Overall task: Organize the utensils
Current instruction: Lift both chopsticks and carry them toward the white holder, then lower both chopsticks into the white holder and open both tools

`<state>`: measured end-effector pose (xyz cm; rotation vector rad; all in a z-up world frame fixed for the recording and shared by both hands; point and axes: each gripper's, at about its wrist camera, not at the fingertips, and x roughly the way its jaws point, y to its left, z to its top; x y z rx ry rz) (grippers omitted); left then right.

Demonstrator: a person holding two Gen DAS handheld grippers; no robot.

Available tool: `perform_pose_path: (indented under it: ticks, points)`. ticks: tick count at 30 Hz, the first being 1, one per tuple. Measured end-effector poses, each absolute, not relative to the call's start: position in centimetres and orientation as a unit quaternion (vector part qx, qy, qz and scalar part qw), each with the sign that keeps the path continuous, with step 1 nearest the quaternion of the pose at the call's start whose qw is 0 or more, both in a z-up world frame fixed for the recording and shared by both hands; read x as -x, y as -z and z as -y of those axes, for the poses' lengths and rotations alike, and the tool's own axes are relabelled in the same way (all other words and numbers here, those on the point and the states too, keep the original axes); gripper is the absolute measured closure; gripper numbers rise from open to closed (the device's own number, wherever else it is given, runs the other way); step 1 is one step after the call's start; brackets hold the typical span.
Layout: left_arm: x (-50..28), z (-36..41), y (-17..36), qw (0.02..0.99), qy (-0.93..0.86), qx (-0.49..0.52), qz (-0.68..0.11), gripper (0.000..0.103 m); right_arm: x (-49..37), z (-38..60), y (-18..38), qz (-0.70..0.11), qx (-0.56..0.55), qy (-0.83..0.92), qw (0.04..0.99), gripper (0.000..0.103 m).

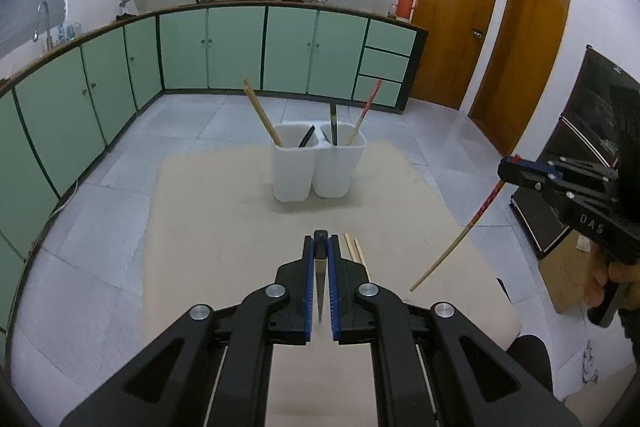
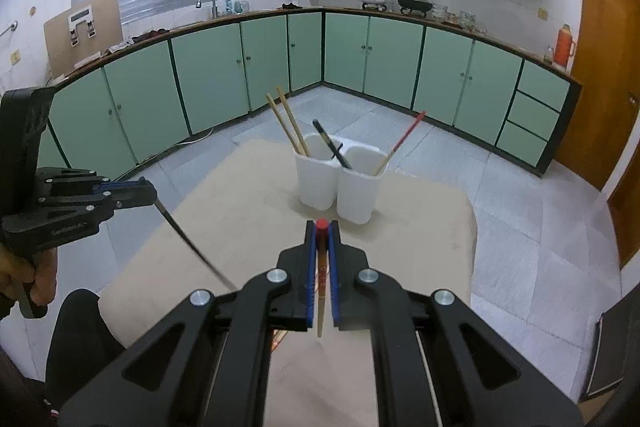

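The left hand-held gripper (image 1: 320,247) is clamped on a dark chopstick (image 1: 320,279), and the right hand-held gripper (image 2: 321,233) is clamped on a red-topped chopstick (image 2: 321,267) (its pale tip hangs below the fingers). Both are held above the beige bench (image 1: 224,211). Ahead stand two white holders (image 1: 318,163), touching side by side: one holds bamboo chopsticks (image 1: 262,115) and a dark one, the other a dark and a red-tipped one (image 1: 366,111). Two more bamboo chopsticks (image 1: 354,251) lie on the bench beside the left gripper.
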<state>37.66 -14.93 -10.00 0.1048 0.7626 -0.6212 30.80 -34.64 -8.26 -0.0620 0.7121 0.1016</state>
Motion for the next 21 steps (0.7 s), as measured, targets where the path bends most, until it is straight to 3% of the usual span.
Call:
perform_pose_path:
  ticks: [21]
  points:
    - [-48.5, 21.6, -1.6, 0.916, 0.287, -0.063, -0.275, 0.097, -44.6, 38.3, -2.2, -0.310, 0.007, -0.025, 0.951, 0.098]
